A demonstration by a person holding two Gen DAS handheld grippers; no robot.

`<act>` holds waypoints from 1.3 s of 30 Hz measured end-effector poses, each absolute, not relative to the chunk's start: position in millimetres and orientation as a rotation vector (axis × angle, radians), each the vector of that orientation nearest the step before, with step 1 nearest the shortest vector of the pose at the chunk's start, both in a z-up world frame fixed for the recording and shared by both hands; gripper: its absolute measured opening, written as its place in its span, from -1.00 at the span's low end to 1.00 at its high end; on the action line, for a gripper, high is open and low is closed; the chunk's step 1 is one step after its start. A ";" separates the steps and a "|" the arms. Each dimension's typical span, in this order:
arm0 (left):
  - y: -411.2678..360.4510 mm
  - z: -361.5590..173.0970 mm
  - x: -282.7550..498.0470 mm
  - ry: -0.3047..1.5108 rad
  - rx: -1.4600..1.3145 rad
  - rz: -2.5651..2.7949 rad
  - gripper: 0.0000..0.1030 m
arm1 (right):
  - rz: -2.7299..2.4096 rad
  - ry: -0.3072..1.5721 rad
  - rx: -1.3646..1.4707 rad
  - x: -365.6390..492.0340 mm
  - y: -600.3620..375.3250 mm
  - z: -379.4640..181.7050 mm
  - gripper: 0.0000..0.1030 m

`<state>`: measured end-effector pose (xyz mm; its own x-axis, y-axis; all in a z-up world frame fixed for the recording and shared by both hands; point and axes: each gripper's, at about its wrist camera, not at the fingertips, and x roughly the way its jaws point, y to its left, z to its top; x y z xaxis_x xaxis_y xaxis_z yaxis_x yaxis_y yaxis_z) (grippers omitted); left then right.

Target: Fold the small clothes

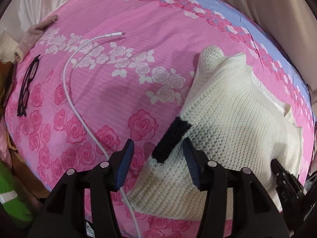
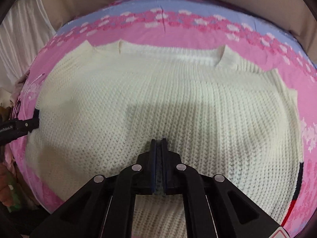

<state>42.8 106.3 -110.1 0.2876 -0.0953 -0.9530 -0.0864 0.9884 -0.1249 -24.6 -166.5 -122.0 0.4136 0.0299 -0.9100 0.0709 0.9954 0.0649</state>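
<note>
Sweater [image 2: 158, 99] on bedsheet [image 1: 99, 91], right tongs [image 2: 158, 144] pinching its knit, left tongs [image 1: 156, 156] spread over black-striped edge.

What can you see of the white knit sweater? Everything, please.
The cream knit sweater is chunky ribbed knit, lying mostly flat on the pink rose-print bedsheet. A ribbed neckline sits at its far edge; a black band crosses one cuff. The right gripper is shut on a pinch of its fabric near the hem. The left gripper is open, its fingers either side of the banded cuff. A white charging cable lies beside it.
</note>
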 end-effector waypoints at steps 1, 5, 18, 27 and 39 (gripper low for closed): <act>106.1 -111.6 45.4 1.290 -0.166 -0.015 -0.03 | -0.037 1.159 0.092 -22.7 -164.0 -118.3 -0.94; 107.3 -111.3 47.4 1.297 -0.167 -0.048 -0.03 | -0.027 1.064 0.126 -30.1 -153.5 -89.8 -0.94; 90.1 -133.4 52.8 1.367 -0.272 -0.152 0.44 | -0.033 1.162 0.128 -28.6 -139.0 -114.1 -0.95; 70.1 -107.1 57.7 1.352 -0.362 -0.267 -0.56 | -0.008 1.131 0.138 -40.1 -148.9 -111.2 -0.95; -55.0 9.8 10.7 1.147 -0.188 -0.650 -0.60 | -0.033 1.028 0.283 -88.1 -202.7 -89.4 -0.95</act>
